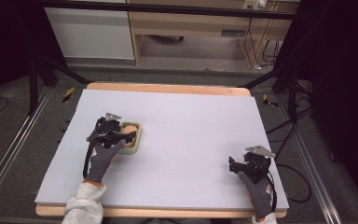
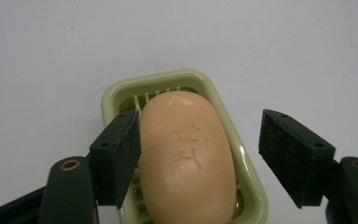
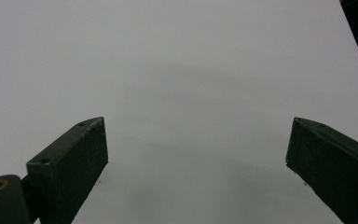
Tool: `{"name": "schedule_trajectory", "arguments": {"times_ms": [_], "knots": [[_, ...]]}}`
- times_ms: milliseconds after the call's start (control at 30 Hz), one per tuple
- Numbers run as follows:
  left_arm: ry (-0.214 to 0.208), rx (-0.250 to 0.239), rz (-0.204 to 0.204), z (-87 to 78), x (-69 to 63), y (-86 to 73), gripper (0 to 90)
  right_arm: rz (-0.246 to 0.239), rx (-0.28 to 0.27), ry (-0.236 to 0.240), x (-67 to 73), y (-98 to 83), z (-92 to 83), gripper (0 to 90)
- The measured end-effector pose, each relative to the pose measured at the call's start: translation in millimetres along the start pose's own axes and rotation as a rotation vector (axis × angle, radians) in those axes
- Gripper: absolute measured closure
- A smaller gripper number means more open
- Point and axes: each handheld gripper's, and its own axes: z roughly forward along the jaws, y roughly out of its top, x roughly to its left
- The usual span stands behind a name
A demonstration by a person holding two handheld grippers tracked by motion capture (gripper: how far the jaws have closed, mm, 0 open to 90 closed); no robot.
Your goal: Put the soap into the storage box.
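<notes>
While its jaws stand apart, the left tool (image 2: 200,156) straddles the soap (image 2: 186,158) lying in its dish (image 2: 121,91).

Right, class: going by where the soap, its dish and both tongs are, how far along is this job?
Done: the peach soap bar lies in the pale green soap dish on the table. In hand: the left tongs straddle the bar, one pad against its side, the other clear, so no grip. Left: probably drawing those tongs away. The right tongs are open over bare table.
</notes>
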Motion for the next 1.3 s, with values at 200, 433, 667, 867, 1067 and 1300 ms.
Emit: {"name": "schedule_trajectory", "arguments": {"times_ms": [200,433,667,867,1067,1300], "knots": [[-0.02,-0.043,0.025,-14.4,-4.1,-3.9,30.1,0.02,0.005,-0.004,-2.0,-0.3,-0.4,5.8],[-0.018,-0.082,0.062,-36.7,-3.8,-18.9,32.7,0.028,0.01,-0.008,-3.9,-1.0,-1.3,5.8],[-0.01,-0.106,0.08,-57.5,2.3,-38.9,30.6,0.028,0.017,-0.009,-7.4,-2.2,-0.2,6.0],[-0.01,-0.105,0.064,-67.2,13.9,-57.3,28.6,0.042,0.029,-0.004,-8.0,-2.1,0.1,6.0],[0.015,-0.085,0.053,-67.2,27.9,-77.3,27.6,0.046,0.033,-0.005,-11.1,-2.6,0.9,6.1],[0.057,-0.039,0.05,-60.8,36.0,-90.4,26.9,0.042,0.034,-0.007,-10.5,-2.1,0.8,6.1]]}}
